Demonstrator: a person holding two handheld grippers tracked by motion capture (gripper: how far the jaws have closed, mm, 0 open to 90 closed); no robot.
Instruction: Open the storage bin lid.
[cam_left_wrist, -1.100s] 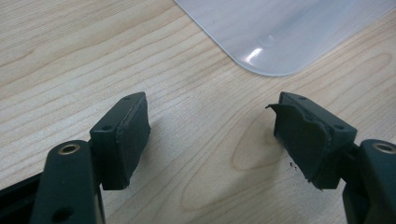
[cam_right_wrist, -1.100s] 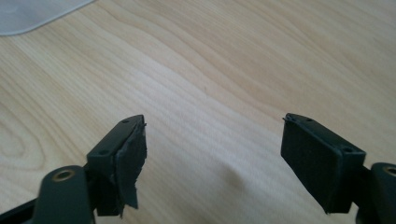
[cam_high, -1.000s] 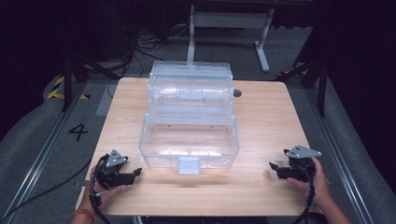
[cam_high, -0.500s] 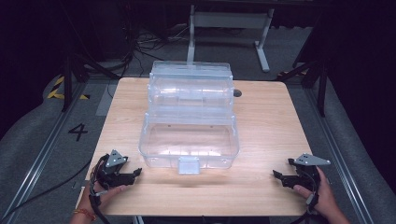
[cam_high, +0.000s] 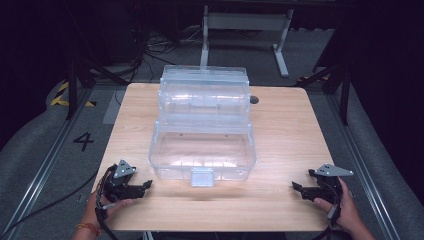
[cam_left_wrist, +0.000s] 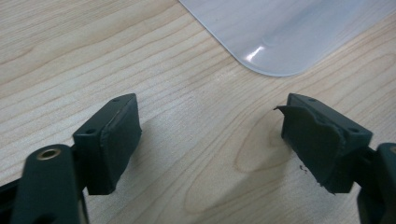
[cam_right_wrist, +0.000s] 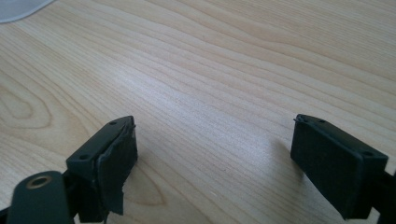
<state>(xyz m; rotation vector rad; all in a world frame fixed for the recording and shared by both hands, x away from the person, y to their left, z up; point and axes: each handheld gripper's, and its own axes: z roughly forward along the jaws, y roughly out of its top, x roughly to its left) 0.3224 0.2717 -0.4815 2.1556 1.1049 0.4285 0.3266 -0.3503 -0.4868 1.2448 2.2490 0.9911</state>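
- Left gripper (cam_high: 145, 185) rests low over the near left part of the wooden table (cam_high: 290, 125), held in the person's left hand (cam_high: 107, 205); its jaws stand wide apart with nothing between them, and they have just been opening further.
- In the left gripper view, bare wood grain lies between the two black pads (cam_left_wrist: 112, 140), and a rounded corner of the clear plastic box (cam_left_wrist: 289, 32) shows just beyond them, apart from the pads.
- Right gripper (cam_high: 297, 188) sits near the table's near right edge in the right hand (cam_high: 345, 212); its jaws are spread wide and empty, with bare wood between them.
- Clear plastic box (cam_high: 202, 127) stands at the table's centre, between the two grippers and touched by neither; its lid is tilted back, the tiered trays are raised behind the base, and a latch tab (cam_high: 202, 176) faces the person.
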